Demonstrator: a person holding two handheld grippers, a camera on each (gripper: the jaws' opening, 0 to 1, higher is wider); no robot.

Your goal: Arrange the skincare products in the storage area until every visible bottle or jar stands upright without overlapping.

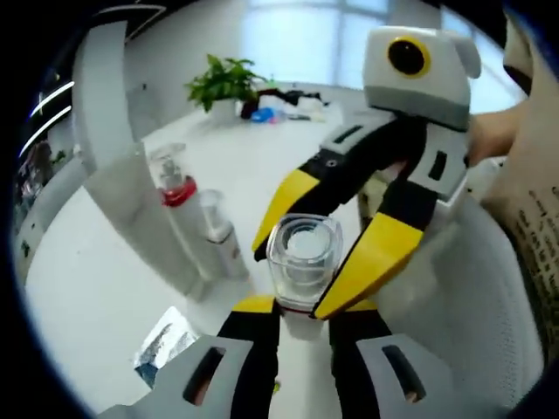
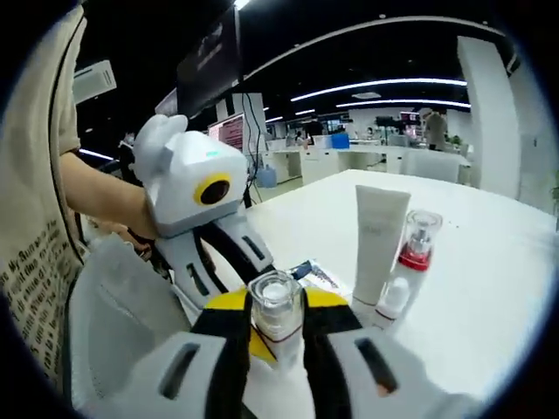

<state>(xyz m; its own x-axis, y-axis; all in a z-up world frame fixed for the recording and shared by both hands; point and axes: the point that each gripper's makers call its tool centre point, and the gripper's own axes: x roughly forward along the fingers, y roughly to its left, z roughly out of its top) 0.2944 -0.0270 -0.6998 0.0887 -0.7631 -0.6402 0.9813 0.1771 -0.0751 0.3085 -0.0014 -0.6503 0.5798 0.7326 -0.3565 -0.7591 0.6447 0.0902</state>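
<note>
step: handover or joint hold of one bottle; both claws sit on the clear glass bottle with the square transparent cap (image 1: 303,253), just above the white surface (image 1: 96,288). Reads as mid-placement, not finished.
left claw (image 1: 301,316): yellow-tipped jaws closed narrow around the bottle's lower body, gripping it.
right claw (image 2: 278,336): jaws closed narrow on the same bottle (image 2: 277,312), clamped at either side. In the left gripper view it comes in from the upper right (image 1: 301,284) and pinches the bottle at cap height.
bottle location: between the two claws, near the white surface's (image 2: 489,288) edge, just beside the standing group.
bottle axis: long axis close to vertical, cap end up toward both cameras; base hidden by the jaws, can't tell if it touches down.
already upright: white squeeze tube (image 2: 377,244), clear pump bottle with red collar (image 2: 416,249), small white-capped bottle (image 2: 393,301), close together, apart from the held one.
other: flat printed sachet (image 2: 316,275) lies behind the held bottle.
next move: seat the base flat in a free spot beside the trio, one claw lets go first, then the other; keep it plumb, tall narrow glass probably tips easily.
</note>
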